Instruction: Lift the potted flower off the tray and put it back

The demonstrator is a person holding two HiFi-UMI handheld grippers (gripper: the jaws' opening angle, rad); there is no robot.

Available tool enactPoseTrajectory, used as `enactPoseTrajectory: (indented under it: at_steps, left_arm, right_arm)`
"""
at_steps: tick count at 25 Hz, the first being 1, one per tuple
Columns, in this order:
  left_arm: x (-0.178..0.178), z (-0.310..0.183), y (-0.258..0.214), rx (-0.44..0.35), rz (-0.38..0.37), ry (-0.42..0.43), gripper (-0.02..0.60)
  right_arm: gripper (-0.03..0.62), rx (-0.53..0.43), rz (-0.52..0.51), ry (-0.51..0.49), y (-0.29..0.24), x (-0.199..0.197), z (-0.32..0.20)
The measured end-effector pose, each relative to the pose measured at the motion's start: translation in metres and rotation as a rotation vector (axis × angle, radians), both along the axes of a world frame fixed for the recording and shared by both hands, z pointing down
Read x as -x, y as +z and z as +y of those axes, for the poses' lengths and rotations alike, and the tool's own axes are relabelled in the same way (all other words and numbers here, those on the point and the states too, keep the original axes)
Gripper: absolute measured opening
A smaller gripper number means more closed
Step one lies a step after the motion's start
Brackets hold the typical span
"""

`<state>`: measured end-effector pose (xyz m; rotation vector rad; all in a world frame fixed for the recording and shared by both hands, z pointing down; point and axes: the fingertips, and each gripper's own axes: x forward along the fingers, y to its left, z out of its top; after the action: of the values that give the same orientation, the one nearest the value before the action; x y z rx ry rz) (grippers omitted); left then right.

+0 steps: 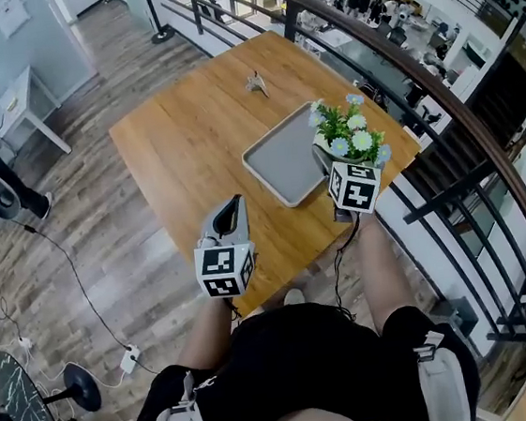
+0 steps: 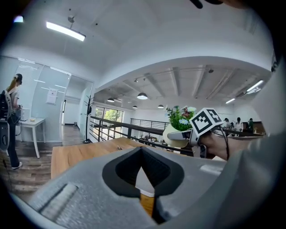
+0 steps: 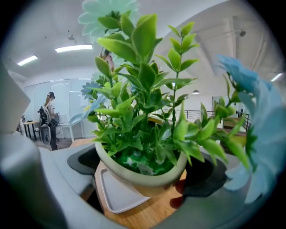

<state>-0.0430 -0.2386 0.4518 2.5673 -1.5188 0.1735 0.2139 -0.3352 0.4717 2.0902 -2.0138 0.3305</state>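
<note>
Right tongs [image 1: 336, 170]: closed on the potted flower [image 3: 142, 157], one jaw on each side of the pale pot below its rim. The pot hangs upright in the air, clear of the desk [image 1: 180, 143]. The grey tray [image 1: 286, 160] lies empty below it. Seen from the head, the plant sits over the tray's right edge, near the desk's railing side.

Left tongs [image 2: 142, 150]: jaws brought together, nothing between them, held over the near desk edge, well apart from the tray.

A small object [image 1: 256, 85] lies on the far part of the desk; its kind cannot be determined.
</note>
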Motion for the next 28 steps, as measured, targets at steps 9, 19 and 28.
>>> enactPoseTrajectory:
  at_steps: [9,19,28]
  left_arm:
    - [-0.053,0.013,-0.015,-0.038,0.012,0.106,0.012]
    - [-0.087,0.017,-0.026,-0.067,0.003,0.179,0.012]
    - [-0.087,0.016,-0.024,-0.063,-0.004,0.194,0.012]
  right_arm:
    - [0.58,-0.092,0.031,0.038,-0.046,-0.036,0.074]
    - [0.579,-0.146,0.03,0.044,-0.059,-0.039,0.137]
    - [0.58,-0.14,0.022,0.036,-0.05,-0.033,0.137]
